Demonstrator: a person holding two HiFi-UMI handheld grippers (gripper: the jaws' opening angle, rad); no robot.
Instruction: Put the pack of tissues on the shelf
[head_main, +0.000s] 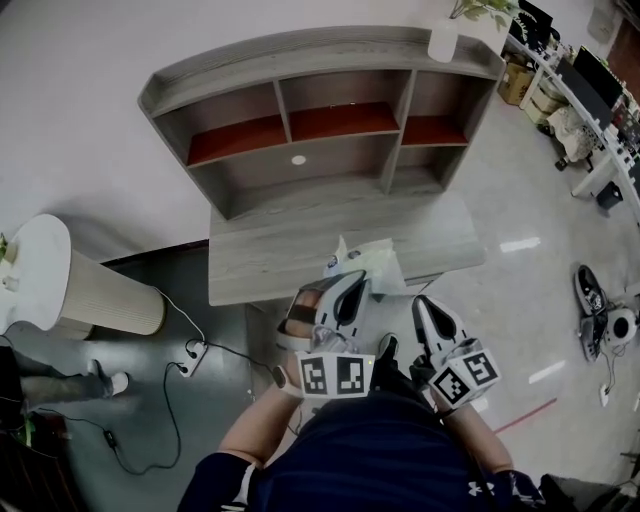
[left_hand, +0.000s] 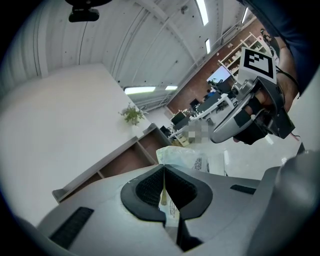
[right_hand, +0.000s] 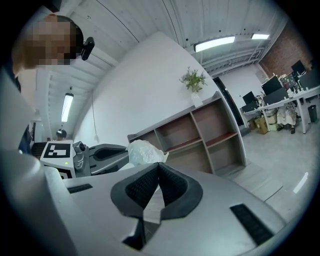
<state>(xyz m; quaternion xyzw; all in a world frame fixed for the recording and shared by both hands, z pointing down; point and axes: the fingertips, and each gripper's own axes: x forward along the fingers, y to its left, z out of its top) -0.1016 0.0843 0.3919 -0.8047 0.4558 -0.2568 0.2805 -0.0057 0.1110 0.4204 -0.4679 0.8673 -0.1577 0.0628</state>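
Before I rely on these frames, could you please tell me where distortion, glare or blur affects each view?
Head view: wide-angle bowing curves the shelf, and glare streaks mark the floor. Left gripper view: strong fisheye with dark corners; the pack of tissues looks soft. Right gripper view: fisheye too, with the ceiling light blown out.

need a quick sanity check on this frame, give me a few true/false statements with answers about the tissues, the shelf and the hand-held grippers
1. The left hand-held gripper is shut on the pack of tissues. True.
2. The pack of tissues lies in one of the shelf's compartments. False: it is held up in front of the shelf, pinched by its wrapper edge.
3. A plant in a white pot stands on top of the shelf. True.
4. The right hand-held gripper also grips the pack. False: its jaws are together with nothing between them, and the pack shows off to its side.
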